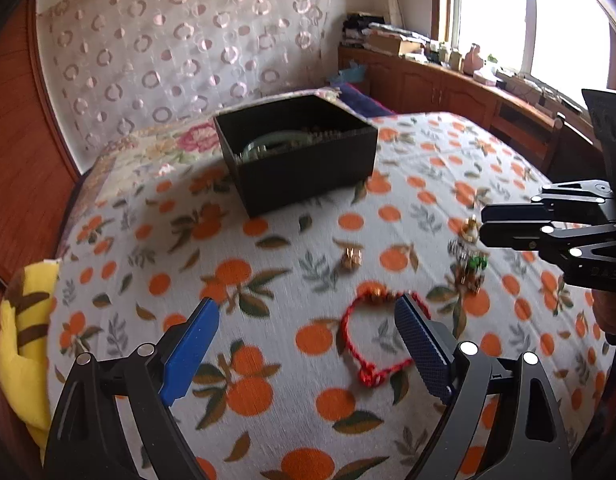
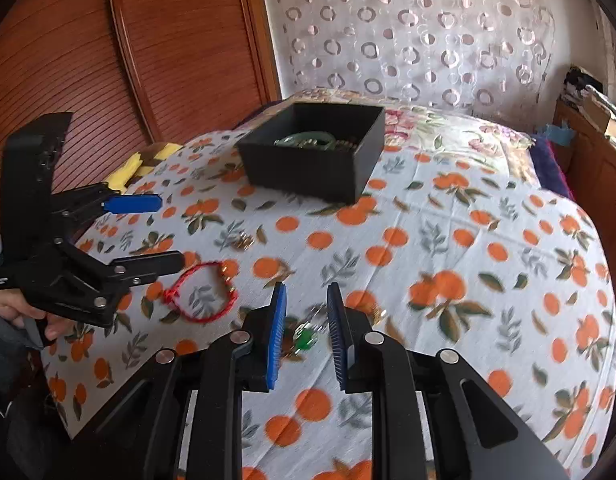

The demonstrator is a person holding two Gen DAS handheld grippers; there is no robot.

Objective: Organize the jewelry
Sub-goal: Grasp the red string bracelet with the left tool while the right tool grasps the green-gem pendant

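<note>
A black box [image 1: 308, 176] on the orange-print bedspread holds a pale green bangle [image 1: 267, 142] and other jewelry; it also shows in the right wrist view [image 2: 308, 168]. A red cord bracelet [image 1: 364, 340] lies just ahead of my open, empty left gripper [image 1: 308, 312], near its right finger; it also shows in the right wrist view [image 2: 201, 296]. A small gold piece [image 1: 352, 258] lies beyond it. A green-stone piece [image 2: 304, 338] lies between the fingers of my right gripper [image 2: 305, 298], which is open. The right gripper [image 1: 484, 224] is also seen beside the green piece [image 1: 474, 266].
A yellow striped cushion [image 1: 23, 344] lies at the bed's left edge. A wooden slatted wardrobe [image 2: 127, 60] stands left, a patterned curtain [image 2: 420, 32] behind, and a cluttered wooden cabinet [image 1: 448, 80] under the window at right.
</note>
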